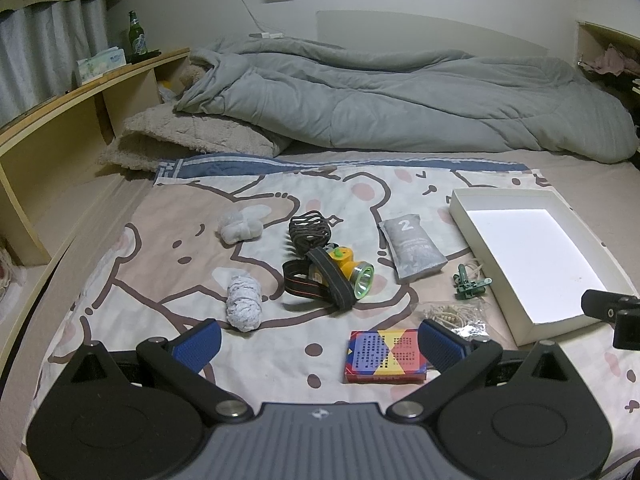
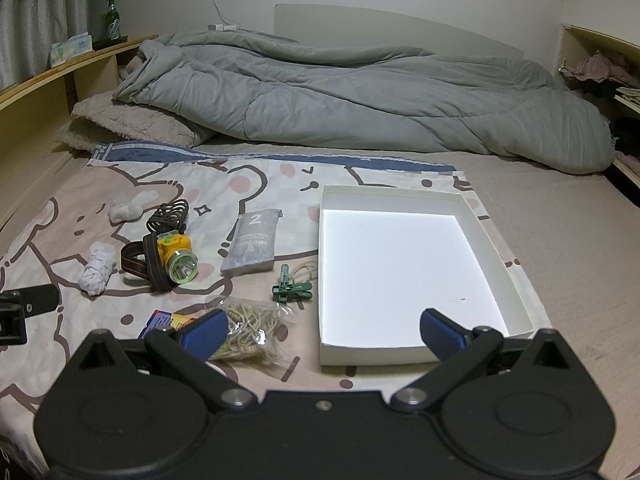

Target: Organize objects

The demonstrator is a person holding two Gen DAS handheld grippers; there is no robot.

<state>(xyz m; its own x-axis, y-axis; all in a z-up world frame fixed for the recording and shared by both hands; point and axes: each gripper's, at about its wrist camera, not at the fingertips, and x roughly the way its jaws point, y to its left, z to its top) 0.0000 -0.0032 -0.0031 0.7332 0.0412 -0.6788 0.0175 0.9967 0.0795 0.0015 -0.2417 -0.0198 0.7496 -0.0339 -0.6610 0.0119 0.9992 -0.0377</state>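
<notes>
Sorting not yet begun: box empty, both grippers free

Looking along your left gripper (image 1: 320, 344), you see its fingers spread wide with nothing between them. A card box (image 1: 386, 357) lies just ahead, near the right pad. Farther off sit the headlamp (image 1: 332, 274), two white rolls (image 1: 244, 302), a dark coil (image 1: 310, 232), a grey pouch (image 1: 412, 250), green clips (image 1: 470, 282) and a bag of bands (image 1: 454, 316). Everything lies loose on the sheet.

From your right gripper (image 2: 322, 334), likewise spread and holding nothing, the white box (image 2: 516, 300) sits right of the clutter, shallow, open-topped and bare inside. By my reading, nothing is packed yet; every item is left to do.
</notes>
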